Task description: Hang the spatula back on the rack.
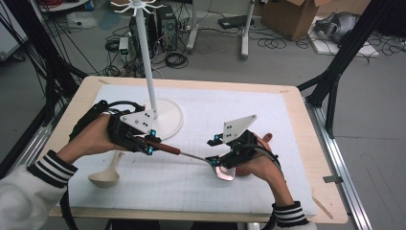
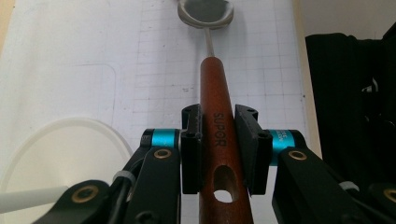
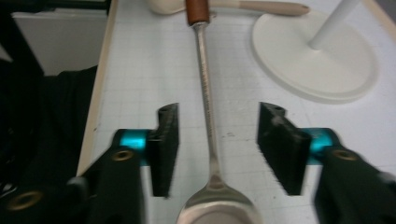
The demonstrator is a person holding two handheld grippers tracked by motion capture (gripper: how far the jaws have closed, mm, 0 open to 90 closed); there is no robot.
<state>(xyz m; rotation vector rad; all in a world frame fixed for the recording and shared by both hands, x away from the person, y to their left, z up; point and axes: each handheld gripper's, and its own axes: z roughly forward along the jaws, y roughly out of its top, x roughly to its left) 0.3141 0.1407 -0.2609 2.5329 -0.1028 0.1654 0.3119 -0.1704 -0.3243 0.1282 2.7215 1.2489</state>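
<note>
Ladle (image 1: 191, 155) is lying lengthwise between my grippers, left gripper (image 2: 218, 142) pinching its wooden handle while my right gripper (image 3: 218, 149) is standing spread around its shaft.

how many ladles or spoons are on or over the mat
3: metal ladle held in the left gripper; cream ladle under the left hand; a reddish one partly hidden behind the right gripper.

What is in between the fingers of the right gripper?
The thin metal shaft of the ladle runs between the right gripper fingers, apart from both, as the right gripper view shows. The left gripper clamps its wooden handle.
</note>
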